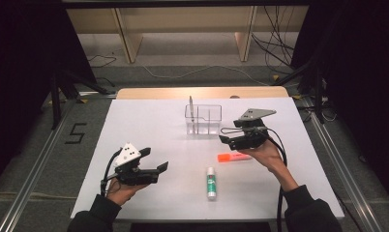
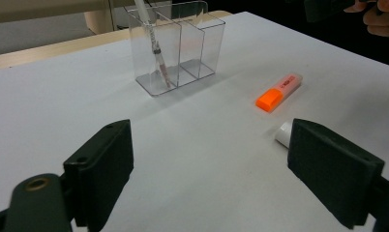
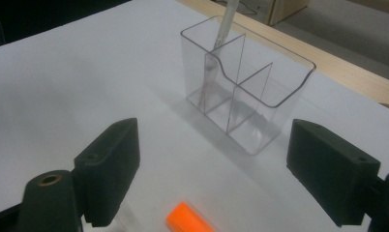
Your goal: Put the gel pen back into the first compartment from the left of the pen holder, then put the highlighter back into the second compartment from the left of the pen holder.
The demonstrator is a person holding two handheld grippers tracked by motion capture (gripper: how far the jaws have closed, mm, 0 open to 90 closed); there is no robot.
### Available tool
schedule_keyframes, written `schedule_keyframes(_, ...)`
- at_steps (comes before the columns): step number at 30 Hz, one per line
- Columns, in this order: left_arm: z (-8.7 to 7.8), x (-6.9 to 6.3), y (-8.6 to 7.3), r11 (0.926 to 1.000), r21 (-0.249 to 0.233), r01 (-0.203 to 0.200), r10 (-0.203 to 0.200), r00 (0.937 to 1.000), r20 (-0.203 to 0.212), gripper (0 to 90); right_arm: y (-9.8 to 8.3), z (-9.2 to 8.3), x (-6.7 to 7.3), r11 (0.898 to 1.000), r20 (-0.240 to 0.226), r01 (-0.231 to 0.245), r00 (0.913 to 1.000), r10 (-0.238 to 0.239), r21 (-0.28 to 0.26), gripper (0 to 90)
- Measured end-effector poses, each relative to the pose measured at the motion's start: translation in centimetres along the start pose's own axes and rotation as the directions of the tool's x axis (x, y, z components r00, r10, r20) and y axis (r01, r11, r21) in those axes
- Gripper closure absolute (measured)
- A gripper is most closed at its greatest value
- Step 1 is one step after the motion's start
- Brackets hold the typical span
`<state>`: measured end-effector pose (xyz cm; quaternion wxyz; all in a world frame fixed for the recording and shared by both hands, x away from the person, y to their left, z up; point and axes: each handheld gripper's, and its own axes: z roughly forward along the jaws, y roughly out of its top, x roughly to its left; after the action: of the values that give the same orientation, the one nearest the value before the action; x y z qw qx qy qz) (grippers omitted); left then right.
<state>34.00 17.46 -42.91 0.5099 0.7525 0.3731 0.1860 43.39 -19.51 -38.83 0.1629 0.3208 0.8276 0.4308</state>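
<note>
The right gripper [image 1: 231, 138], jaws spread wide with nothing between them, hovers just beside the clear organizer [image 1: 203, 119], near the orange highlighter [image 1: 234, 157]. A pen [image 1: 192, 110] stands in the organizer's left compartment. The left gripper [image 1: 156, 162] rests released, well apart from it.

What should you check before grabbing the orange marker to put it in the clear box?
1. Right gripper open: ok, jaws wide apart with nothing between them.
2. Orange highlighter marker free to grab: ok, it lies flat on the white table, just in front of the right gripper.
3. Clear plastic organizer box upright: ok.
4. Room in the box: ok, one end compartment holds a thin pen; the others look empty.
5. White glue stick with green label out of the way: ok, it lies apart from the marker.
6. Left gripper clear: ok, open and off to the side.
</note>
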Motion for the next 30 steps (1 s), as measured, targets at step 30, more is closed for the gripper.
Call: schedule_keyframes(30, 0.0, -0.2, -0.1, 1.0, 0.001, -0.009, 0.009, 0.9999, 0.004, 16.2, -2.1, 0.7, -0.9, 0.962, -0.056, 0.124, 0.9919, -0.114, 0.242, 20.6)
